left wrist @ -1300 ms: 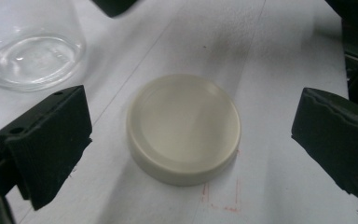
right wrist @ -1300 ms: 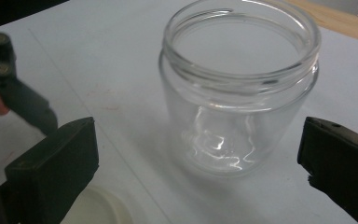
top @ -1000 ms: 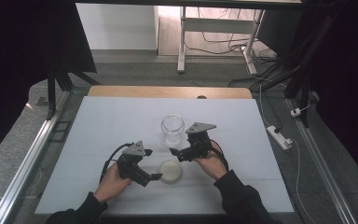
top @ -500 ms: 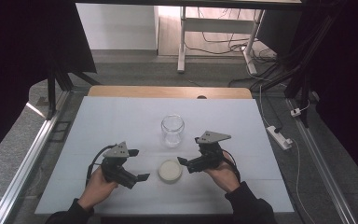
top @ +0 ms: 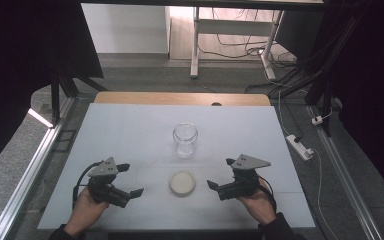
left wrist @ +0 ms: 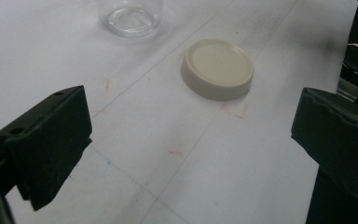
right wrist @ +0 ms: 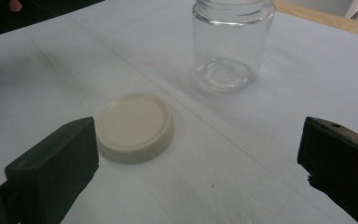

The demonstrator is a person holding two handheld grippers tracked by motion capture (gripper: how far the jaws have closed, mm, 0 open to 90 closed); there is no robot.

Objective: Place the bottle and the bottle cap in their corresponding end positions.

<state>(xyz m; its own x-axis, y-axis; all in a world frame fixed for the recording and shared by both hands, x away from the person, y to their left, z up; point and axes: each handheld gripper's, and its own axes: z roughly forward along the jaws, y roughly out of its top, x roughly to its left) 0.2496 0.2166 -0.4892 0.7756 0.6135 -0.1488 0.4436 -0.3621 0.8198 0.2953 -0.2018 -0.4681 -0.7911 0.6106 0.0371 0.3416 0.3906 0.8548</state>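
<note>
Both grippers, left (top: 130,180) and right (top: 219,176), fingers wide and empty, flank cream lid (top: 182,183) lying flat near open jar (top: 185,139), ready to pick up.

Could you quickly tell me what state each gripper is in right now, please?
Left gripper: open, holding nothing, left of the lid.
Right gripper: open, holding nothing, right of the lid.
</note>
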